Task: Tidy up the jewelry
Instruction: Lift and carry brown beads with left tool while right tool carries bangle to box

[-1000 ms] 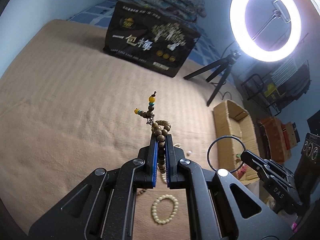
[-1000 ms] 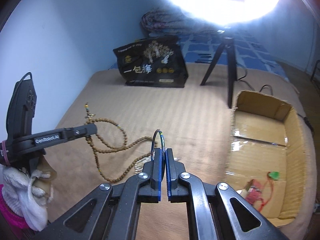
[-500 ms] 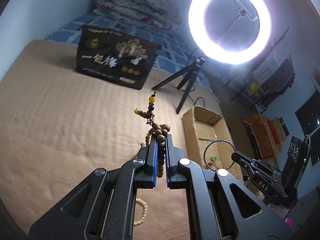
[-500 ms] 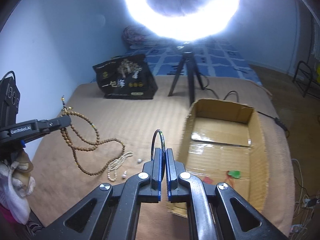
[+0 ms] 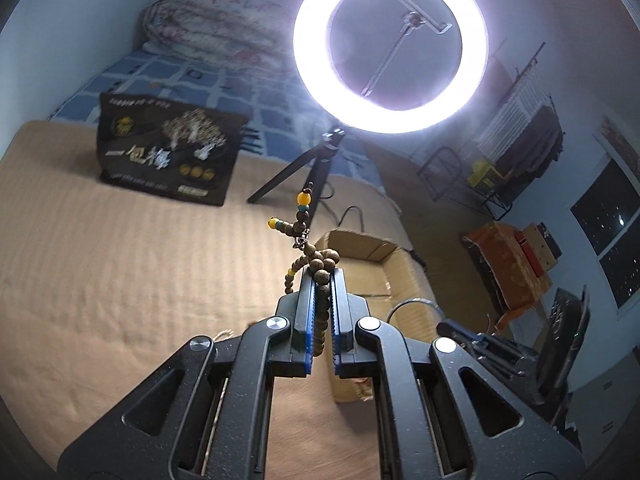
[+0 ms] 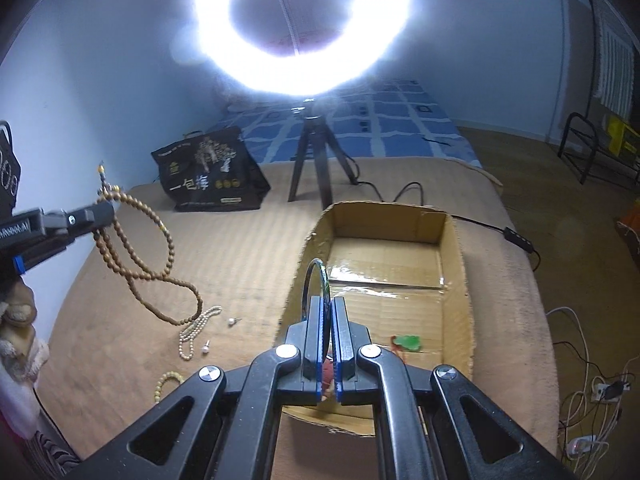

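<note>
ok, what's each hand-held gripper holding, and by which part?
Left hand-held gripper: wooden bead necklace, pinched near its tassel end. Right hand-held gripper: dark bangle, by its lower rim.

bangle [image 6: 316, 280] in right claw [image 6: 328, 312] over box [image 6: 456, 280]

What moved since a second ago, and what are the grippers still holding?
Both grippers moved right, toward the box. The right gripper now holds the bangle over the box's near edge. The left gripper lifted the bead necklace higher. Neither let go. The pearls stayed on the bed.
</note>
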`<state>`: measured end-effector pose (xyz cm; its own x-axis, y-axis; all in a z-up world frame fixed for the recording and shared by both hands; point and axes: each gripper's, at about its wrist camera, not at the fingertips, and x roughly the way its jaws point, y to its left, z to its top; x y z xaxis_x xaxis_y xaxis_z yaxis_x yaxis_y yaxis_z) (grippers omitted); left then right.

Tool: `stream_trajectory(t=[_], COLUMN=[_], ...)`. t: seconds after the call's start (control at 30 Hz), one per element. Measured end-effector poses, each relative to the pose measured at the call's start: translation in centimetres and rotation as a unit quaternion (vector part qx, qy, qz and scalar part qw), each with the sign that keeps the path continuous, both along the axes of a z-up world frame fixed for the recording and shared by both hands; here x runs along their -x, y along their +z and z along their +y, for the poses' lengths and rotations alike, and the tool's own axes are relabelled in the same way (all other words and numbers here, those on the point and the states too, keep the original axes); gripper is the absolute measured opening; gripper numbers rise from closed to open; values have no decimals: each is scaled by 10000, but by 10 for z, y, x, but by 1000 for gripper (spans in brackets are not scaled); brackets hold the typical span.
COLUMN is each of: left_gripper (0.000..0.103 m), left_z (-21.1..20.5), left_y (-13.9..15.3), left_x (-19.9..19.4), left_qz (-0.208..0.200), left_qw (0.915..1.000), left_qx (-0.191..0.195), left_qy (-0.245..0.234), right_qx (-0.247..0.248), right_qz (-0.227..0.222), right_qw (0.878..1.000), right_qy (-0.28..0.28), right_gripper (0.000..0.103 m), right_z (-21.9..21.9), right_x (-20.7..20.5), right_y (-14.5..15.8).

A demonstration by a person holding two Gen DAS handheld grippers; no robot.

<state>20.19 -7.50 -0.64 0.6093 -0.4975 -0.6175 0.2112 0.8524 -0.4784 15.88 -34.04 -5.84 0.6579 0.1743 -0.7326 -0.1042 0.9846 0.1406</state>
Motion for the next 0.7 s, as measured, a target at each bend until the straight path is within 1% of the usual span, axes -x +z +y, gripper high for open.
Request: stream_trajectory(t=[0.2, 0.43, 0.6, 0.7], left_gripper=[4, 4, 4, 4], left_z=[-28, -69, -95, -107], left_y=[22, 41, 50, 50], left_x=[-8, -13, -19, -27], left_qz=[-199, -372, -472, -471], left_qw=[9995, 9979, 9964, 9961], left_qx=[23, 60, 56, 49], left_qy=[-239, -532, -698, -746], right_qx=[5, 8, -49, -67], right_qz=[32, 77, 107, 145], right_qw=[9999, 9996, 9992, 9990], right_qy=[-126, -258, -381, -423], right_gripper=[1, 1, 1, 1], right_z=[-15, -30, -43, -48], right_x=[2, 3, 6, 6], right_y=[-1, -2, -3, -5])
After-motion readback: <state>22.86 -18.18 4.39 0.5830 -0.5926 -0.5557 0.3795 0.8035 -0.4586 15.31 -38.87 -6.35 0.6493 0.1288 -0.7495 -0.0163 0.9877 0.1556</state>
